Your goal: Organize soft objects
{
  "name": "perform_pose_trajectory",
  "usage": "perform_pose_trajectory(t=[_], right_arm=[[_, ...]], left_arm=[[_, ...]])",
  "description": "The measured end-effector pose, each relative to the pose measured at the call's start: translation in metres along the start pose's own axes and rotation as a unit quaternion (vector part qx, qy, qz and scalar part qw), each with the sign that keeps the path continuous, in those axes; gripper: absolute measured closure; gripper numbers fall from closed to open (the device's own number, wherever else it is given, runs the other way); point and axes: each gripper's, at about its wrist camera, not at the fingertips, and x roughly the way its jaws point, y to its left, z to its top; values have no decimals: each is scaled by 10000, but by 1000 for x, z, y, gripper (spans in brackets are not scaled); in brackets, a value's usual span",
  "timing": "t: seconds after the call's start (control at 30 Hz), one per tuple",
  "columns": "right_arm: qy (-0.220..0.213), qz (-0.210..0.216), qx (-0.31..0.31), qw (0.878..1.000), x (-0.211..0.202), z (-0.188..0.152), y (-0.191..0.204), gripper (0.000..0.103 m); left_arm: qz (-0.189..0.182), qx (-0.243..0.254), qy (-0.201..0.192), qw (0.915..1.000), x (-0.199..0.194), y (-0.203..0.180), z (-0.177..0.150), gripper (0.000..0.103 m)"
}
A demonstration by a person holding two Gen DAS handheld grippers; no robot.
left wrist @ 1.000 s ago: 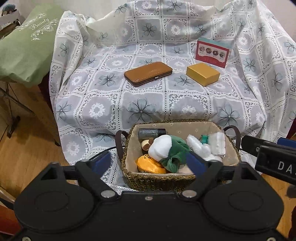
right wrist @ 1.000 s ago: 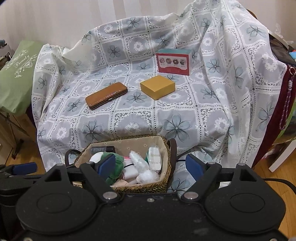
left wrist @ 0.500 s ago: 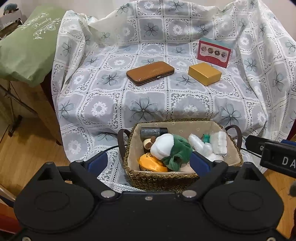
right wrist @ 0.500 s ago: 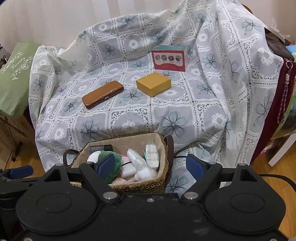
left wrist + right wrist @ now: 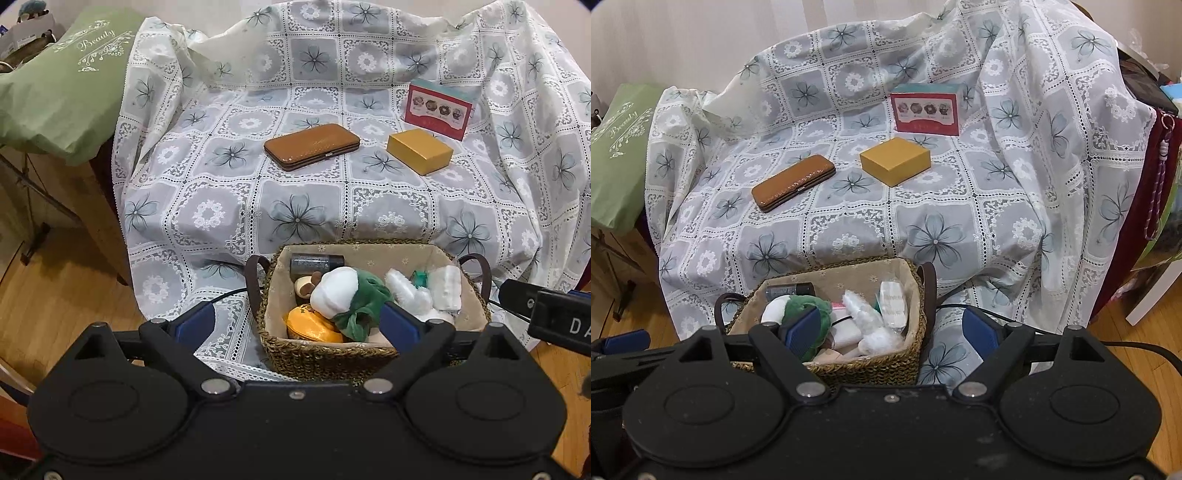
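Observation:
A woven basket [image 5: 325,360] [image 5: 871,363] with brown handles sits on the floor against a cloth-draped seat. Inside it lie a white and green plush [image 5: 347,295] [image 5: 798,308], an orange soft item [image 5: 314,326], white wrapped bundles [image 5: 424,291] [image 5: 875,328] and a dark tube [image 5: 314,263]. My left gripper [image 5: 297,325] hovers open just in front of the basket, holding nothing. My right gripper [image 5: 888,328] is open too, over the basket's right half, with nothing between its pads. The right gripper's black body [image 5: 554,317] shows at the left wrist view's right edge.
On the flowered lace cloth [image 5: 295,218] [image 5: 934,236] rest a brown wallet case [image 5: 312,146] [image 5: 794,181], a yellow box [image 5: 419,150] [image 5: 894,160] and a red and teal picture box [image 5: 437,109] [image 5: 925,112]. A green bag [image 5: 62,85] lies left. Wooden floor surrounds the seat.

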Motion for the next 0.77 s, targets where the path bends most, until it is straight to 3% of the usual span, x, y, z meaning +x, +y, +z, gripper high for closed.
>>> perform_pose_trajectory(t=[0.77], right_arm=[[97, 70, -19, 9999, 5, -2, -1, 19]], left_arm=[[57, 17, -22, 10000, 0, 1, -2, 10]])
